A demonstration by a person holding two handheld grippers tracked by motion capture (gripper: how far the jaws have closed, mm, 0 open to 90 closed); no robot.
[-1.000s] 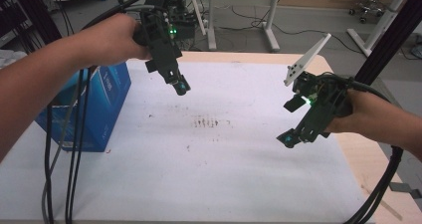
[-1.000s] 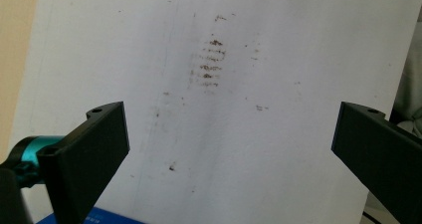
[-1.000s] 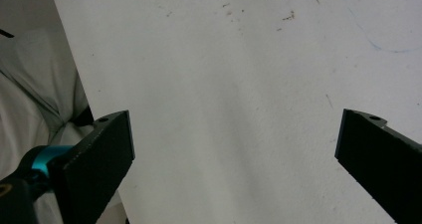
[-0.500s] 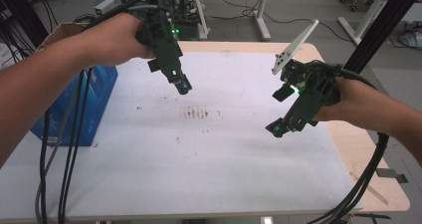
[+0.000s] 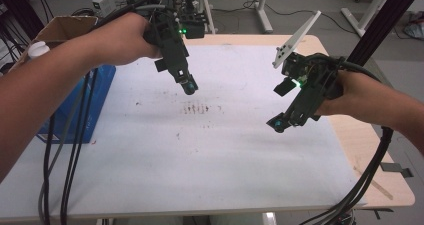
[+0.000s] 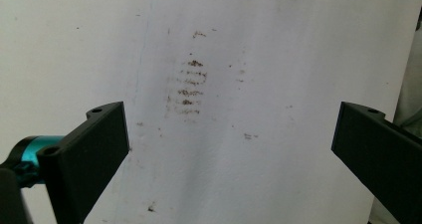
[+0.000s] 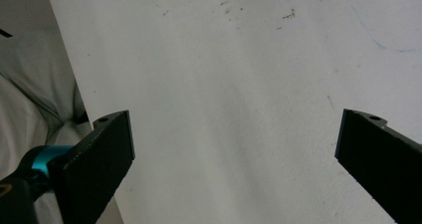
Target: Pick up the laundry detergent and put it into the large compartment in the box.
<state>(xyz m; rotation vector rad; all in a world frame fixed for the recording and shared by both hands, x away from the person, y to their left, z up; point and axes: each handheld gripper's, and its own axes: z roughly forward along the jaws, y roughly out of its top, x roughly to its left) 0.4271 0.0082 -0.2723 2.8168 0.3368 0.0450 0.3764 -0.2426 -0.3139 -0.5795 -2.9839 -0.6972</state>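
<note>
A white sheet (image 5: 200,150) covers the table. My left gripper (image 5: 189,87) hangs over its upper middle, held by the left hand, and points down at a patch of brown smudges (image 5: 196,108). In the left gripper view those smudges (image 6: 190,87) lie between the two black jaws, which stand far apart with nothing between them; the left gripper (image 6: 229,149) is open. My right gripper (image 5: 278,123) hovers at the right of the sheet, jaws pointing down and left. In the right gripper view the right gripper (image 7: 234,154) is open over bare white sheet (image 7: 239,84).
A blue box (image 5: 85,110) stands at the table's left edge, with black cables (image 5: 70,155) hanging in front of it. A cardboard box (image 5: 60,27) sits behind it. The wooden table edge (image 5: 370,170) shows at the right. Desk legs and floor lie beyond.
The view has shifted so the table sits lower in the frame. Both grippers stay over the sheet; the right one has drifted slightly left and lower relative to it.
</note>
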